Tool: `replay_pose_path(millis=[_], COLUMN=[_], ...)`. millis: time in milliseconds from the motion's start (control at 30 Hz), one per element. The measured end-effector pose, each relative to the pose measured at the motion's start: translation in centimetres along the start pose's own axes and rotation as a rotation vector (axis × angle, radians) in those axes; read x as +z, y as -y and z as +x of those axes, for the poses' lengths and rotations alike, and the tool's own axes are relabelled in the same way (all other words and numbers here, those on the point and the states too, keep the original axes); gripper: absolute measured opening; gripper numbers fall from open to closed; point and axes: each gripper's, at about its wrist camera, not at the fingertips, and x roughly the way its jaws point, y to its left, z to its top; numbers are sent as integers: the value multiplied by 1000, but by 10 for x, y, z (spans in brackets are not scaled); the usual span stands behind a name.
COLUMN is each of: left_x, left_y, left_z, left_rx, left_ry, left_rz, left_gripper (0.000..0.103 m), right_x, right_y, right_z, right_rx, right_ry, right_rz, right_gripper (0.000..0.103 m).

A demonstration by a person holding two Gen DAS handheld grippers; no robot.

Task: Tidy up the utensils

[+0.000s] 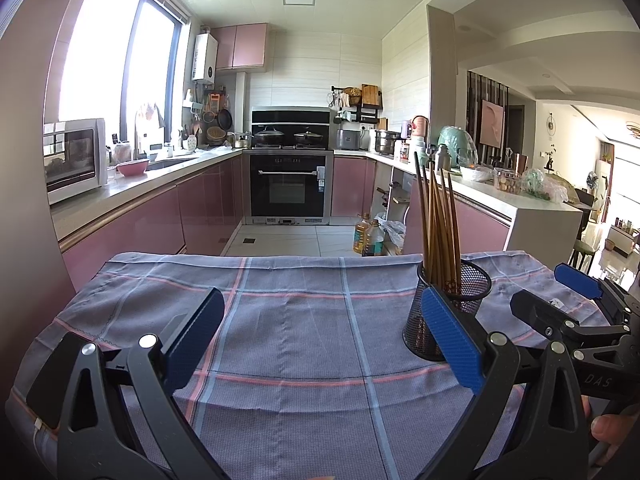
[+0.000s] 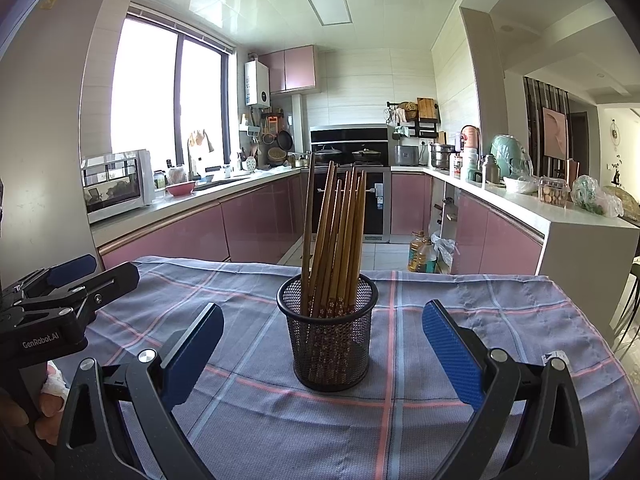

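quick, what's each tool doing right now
left tool: open, holding nothing
right tool: open, holding nothing, mesh cup between its fingers

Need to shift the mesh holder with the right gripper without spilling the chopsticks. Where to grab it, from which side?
Grip the mesh holder across its lower cylindrical wall, coming in level from the near side, where the open right gripper already straddles it. The chopsticks stand tall and lean above the rim, so a top approach would likely hit them. A low grip probably limits tipping.
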Motion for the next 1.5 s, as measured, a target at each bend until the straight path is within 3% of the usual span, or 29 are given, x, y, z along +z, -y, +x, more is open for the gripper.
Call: replay_pose_path(millis=[1500], left_x=[-9], left_y=[-6], left_z=[1], left_rx=[23], left_ry=[-10], left_rz=[-6], left_gripper=[97], right_x=[-4], right_y=[8], right_z=[0], right_rx=[-11], right_ry=[-17], right_rz=[7], right_gripper=[96])
